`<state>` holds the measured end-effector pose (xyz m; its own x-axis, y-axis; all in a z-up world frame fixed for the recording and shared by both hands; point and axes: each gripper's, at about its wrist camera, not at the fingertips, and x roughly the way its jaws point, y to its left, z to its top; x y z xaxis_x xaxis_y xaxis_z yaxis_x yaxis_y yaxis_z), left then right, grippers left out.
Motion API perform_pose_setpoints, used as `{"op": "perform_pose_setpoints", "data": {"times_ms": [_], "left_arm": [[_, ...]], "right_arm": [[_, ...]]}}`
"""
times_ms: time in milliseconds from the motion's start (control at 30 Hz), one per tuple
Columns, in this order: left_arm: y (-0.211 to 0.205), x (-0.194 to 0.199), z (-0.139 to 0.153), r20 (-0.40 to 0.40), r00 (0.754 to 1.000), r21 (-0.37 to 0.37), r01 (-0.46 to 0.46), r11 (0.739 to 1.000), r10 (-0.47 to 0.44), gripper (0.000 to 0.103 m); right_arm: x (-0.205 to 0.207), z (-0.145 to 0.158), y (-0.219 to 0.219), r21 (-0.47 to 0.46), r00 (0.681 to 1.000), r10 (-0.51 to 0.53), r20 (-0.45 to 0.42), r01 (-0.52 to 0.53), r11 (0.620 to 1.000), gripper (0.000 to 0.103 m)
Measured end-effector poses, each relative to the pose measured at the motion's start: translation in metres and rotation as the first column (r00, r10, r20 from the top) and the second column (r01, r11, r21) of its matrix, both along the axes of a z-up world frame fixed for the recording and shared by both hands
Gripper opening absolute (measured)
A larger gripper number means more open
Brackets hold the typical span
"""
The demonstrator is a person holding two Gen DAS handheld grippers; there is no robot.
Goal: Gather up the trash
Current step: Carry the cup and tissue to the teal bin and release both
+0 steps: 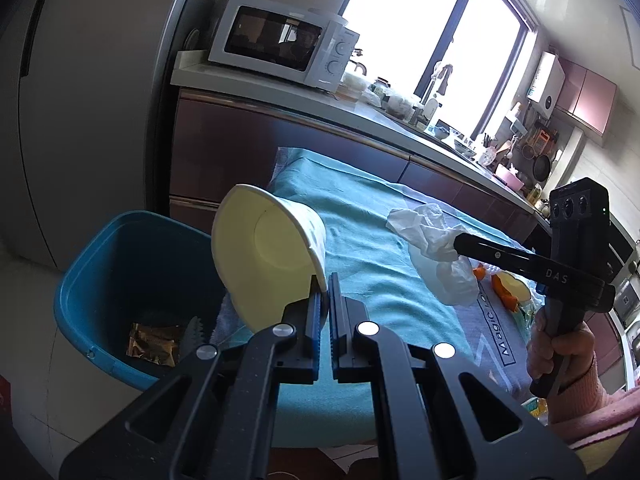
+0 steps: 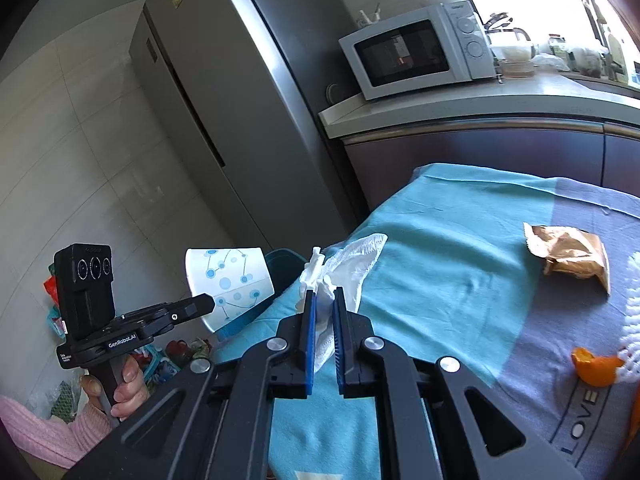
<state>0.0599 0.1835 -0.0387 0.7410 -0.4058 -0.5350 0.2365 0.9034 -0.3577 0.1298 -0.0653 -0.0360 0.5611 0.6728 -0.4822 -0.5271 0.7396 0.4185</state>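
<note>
My left gripper (image 1: 325, 284) is shut on the rim of a white paper cup (image 1: 268, 248), which tilts on its side over the edge of a blue bin (image 1: 100, 280). A gold wrapper (image 1: 154, 344) lies in the bin. In the right wrist view the same cup (image 2: 228, 280) shows blue dots, pinched by the left gripper (image 2: 206, 304). My right gripper (image 2: 323, 294) is shut on a crumpled white tissue (image 2: 320, 276) above the teal tablecloth (image 2: 440, 260). From the left wrist view the right gripper (image 1: 460, 242) carries that tissue (image 1: 424, 228) toward the bin side.
A crumpled brown paper wrapper (image 2: 568, 252) and orange peel (image 2: 596, 368) lie on the cloth at the right. A counter with a microwave (image 2: 416, 48) runs behind the table, and a grey fridge (image 2: 240, 120) stands past the bin. A hand (image 2: 124, 384) grips the left tool.
</note>
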Motion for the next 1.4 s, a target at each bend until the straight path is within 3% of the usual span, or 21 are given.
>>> {"op": "perform_pose_setpoints", "data": {"times_ms": [733, 1400], "left_arm": [[0.063, -0.001, -0.006, -0.013, 0.988, 0.018, -0.151, 0.988, 0.152, 0.004], [0.090, 0.020, -0.037, -0.101, 0.970, 0.013, -0.222, 0.975, 0.222, 0.004]], "right_arm": [[0.018, 0.000, 0.074, -0.016, 0.988, 0.152, 0.000, -0.152, 0.988, 0.007], [0.047, -0.015, 0.137, -0.040, 0.973, 0.220, -0.077, -0.223, 0.974, 0.007]]}}
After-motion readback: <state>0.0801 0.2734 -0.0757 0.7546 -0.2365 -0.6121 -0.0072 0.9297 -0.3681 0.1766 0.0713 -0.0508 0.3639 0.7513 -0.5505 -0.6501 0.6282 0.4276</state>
